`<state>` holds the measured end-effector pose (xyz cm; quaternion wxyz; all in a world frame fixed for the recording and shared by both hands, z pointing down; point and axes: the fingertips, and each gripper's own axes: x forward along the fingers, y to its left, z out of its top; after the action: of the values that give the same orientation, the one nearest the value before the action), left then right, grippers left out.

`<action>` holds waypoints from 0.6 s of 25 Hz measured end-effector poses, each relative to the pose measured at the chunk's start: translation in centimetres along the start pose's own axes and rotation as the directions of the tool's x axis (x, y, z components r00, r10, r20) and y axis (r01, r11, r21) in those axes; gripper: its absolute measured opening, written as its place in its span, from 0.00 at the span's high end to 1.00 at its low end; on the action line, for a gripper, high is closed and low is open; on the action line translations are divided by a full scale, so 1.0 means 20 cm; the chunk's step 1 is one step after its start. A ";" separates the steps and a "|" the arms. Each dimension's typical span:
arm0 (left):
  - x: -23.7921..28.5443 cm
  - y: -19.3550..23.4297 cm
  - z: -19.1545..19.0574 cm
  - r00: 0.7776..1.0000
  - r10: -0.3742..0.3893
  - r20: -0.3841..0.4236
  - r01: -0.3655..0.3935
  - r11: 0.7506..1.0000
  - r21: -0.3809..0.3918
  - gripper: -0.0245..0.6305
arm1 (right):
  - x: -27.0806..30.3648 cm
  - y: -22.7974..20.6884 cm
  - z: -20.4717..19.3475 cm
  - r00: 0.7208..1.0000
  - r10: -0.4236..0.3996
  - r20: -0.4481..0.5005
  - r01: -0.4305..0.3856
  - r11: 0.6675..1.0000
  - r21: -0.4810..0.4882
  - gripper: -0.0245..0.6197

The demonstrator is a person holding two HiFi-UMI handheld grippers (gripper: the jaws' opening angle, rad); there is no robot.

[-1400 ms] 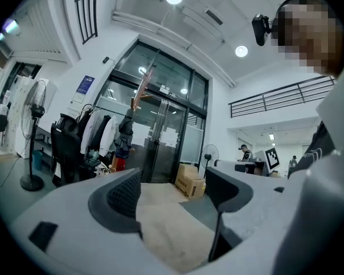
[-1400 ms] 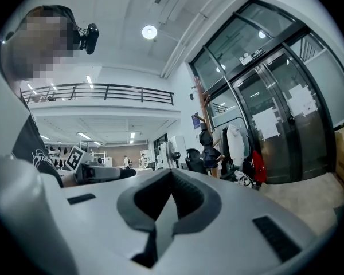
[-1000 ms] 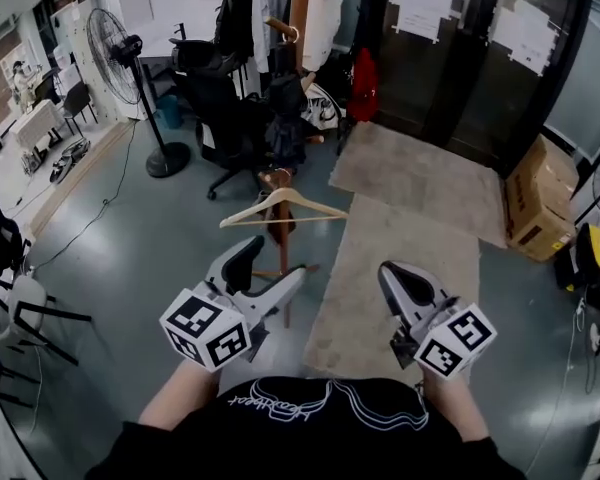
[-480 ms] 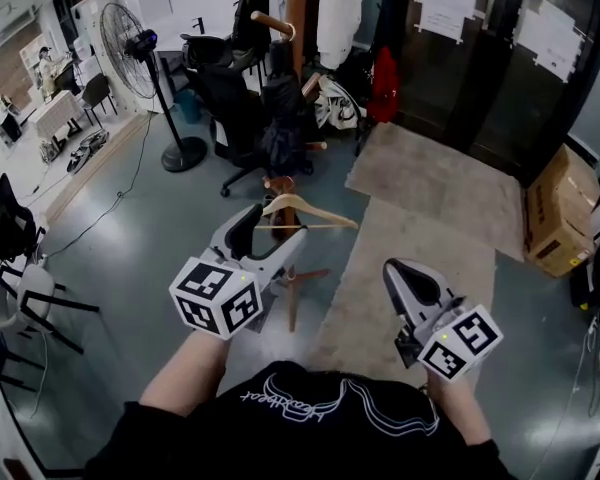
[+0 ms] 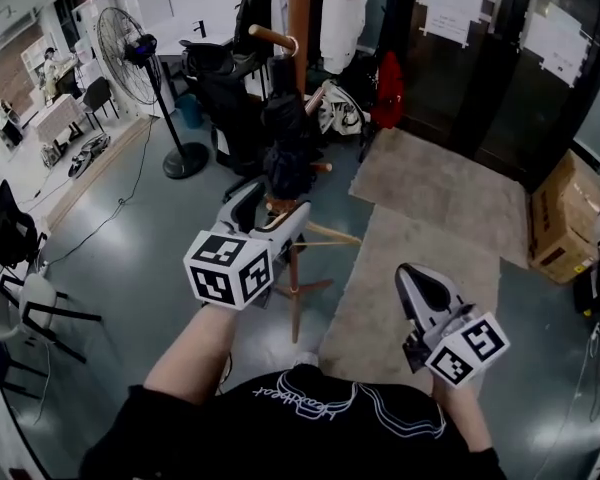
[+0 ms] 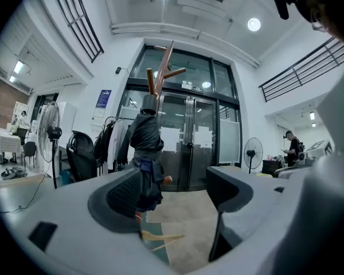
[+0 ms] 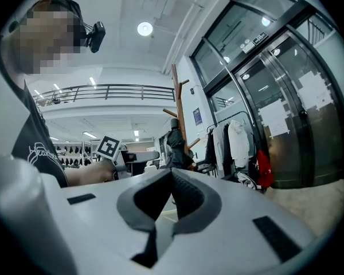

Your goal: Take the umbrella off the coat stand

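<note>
A dark folded umbrella hangs from a peg of the wooden coat stand, straight ahead of me. My left gripper is raised just in front of the umbrella's lower end, open and holding nothing. In the left gripper view the umbrella hangs beyond the gap of the left gripper, clear of it, with the coat stand rising above. My right gripper stays low at the right, shut and empty. In the right gripper view the right gripper points toward the umbrella from farther off.
A wooden hanger hangs low on the stand. A black office chair and a standing fan are to the left. Coats and a red bag hang behind. Rugs lie at the right, near a cardboard box.
My left gripper has risen and moved forward, up to the umbrella's lower end. The stand has come closer in the head view. The right gripper has barely moved.
</note>
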<state>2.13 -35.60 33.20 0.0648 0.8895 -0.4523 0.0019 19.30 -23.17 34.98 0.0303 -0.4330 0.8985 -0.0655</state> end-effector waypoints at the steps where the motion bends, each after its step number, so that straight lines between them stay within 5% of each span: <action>1: 0.03 0.02 0.01 1.000 0.003 0.001 -0.003 1.000 0.005 0.44 | 0.02 -0.02 0.01 1.000 -0.004 -0.001 0.004 1.000 0.000 0.95; 15: 0.39 0.30 0.11 0.999 0.036 0.002 -0.036 0.994 0.101 0.44 | 0.28 -0.20 0.06 0.999 -0.046 -0.005 0.046 0.999 -0.009 0.96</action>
<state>1.74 -45.61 32.13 0.0194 0.8833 -0.4677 0.0259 19.01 -30.07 34.40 0.0246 -0.4534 0.8887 -0.0633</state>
